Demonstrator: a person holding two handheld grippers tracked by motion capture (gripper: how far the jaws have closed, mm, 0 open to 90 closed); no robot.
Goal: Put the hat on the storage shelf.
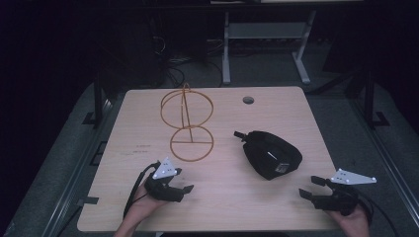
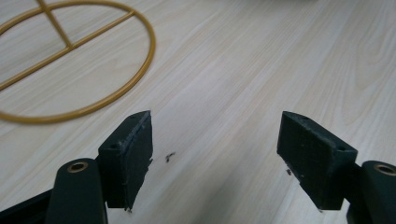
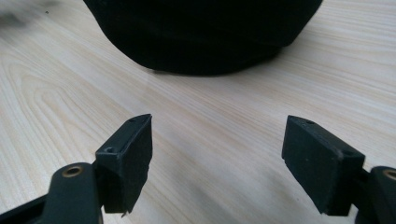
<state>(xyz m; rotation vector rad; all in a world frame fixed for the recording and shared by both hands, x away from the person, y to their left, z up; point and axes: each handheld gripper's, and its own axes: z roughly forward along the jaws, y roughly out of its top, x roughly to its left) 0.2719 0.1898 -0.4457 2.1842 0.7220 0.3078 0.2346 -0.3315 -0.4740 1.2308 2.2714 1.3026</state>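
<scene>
On the left, the left hand-held gripper [image 1: 184, 190] rests low on the tabletop [image 1: 123, 197] with its jaws wide apart and nothing between them, just short of the gold wire stand [image 1: 188, 123]. That stand looks light and top-heavy: a flat ring on the wood, an upright rod, and two crossed hoops above. If a jaw comes in from the side and catches the base ring [image 2: 84, 60] instead of closing on it, I would expect the whole thing to skid or tip over toward the back edge. The wire is thin too, so a loose pinch could let it swivel between the pads.

Moving right, the black cap [image 1: 271, 154] lies a little right of centre, well apart from the stand. It is soft, so a grab at the crown may only bunch the fabric and drag it along rather than lift it.

Farthest right, the right hand-held gripper [image 1: 310, 187] is also spread wide and empty, pointing at the cap [image 3: 205, 32] from near the front corner. Its trailing cable hangs close to the edge and could snag on a long reach.

Count: one wire stand, one cap, two grippers, one tabletop with one round hole [image 1: 248, 100] near the far edge.
</scene>
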